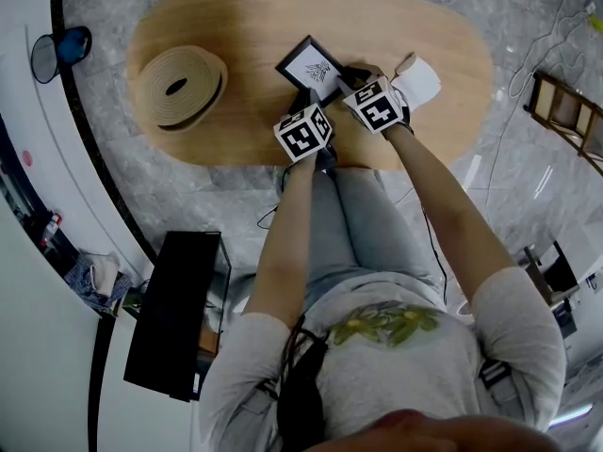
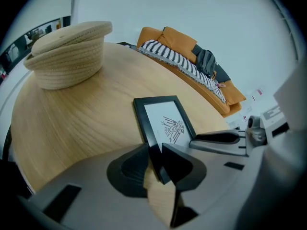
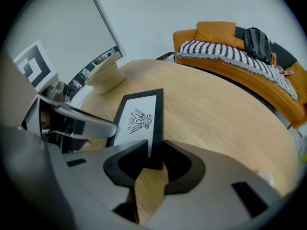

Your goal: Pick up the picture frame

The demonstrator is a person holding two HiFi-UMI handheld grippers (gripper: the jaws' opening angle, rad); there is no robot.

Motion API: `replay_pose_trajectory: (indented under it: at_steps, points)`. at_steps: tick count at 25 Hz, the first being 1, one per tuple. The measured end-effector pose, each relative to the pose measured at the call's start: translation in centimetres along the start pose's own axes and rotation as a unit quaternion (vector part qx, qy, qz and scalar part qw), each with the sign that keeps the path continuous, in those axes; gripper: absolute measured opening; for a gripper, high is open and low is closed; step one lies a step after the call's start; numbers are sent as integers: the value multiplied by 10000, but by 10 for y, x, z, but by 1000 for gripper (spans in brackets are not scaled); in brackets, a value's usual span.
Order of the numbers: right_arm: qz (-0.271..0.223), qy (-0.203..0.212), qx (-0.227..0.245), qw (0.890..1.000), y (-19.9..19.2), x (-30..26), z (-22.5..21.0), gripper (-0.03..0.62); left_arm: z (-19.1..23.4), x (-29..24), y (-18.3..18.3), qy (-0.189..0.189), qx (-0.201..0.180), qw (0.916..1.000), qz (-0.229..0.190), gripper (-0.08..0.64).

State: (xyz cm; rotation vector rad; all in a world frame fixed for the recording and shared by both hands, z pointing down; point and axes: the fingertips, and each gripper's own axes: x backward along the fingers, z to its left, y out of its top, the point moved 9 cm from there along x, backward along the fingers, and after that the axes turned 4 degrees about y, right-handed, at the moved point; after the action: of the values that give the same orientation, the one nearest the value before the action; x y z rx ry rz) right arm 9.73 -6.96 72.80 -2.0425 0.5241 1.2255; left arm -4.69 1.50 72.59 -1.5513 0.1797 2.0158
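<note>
Your left tool (image 2: 156, 159) is closed on the black rectangular picture frame (image 2: 165, 121): in the left gripper view the frame's dark near left rail stands between the two pads, and both press on it. Your right tool (image 3: 153, 157) grips the same frame at its near right corner, where the right gripper view shows the black rail pinched between the pads. The frame holds a white sheet with a small dark line drawing. It is on the oval light-wood worktop (image 1: 254, 26), near the middle and toward the edge closest to you, turned at an angle to that edge. Its near end is between your two tools, and the far end points away from you. From these views you cannot tell whether the near end has left the wood. Your two tools are close side by side, both angled steeply down, and each shows in the other's view. A beige coiled-rope basket (image 1: 179, 85) sits well apart from the frame on your left side of the worktop. Beyond the worktop is an orange sofa (image 3: 230, 47) draped with a black-and-white striped blanket (image 3: 225, 54), and a dark backpack (image 3: 256, 40) lies on it.
</note>
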Motion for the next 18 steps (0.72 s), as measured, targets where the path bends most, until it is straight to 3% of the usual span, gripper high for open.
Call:
replay_pose_trajectory:
  at_steps: [18]
  points:
    - [-33, 45, -114, 9999, 3, 17, 9, 81, 2, 16, 9, -207, 86, 9997, 127, 87]
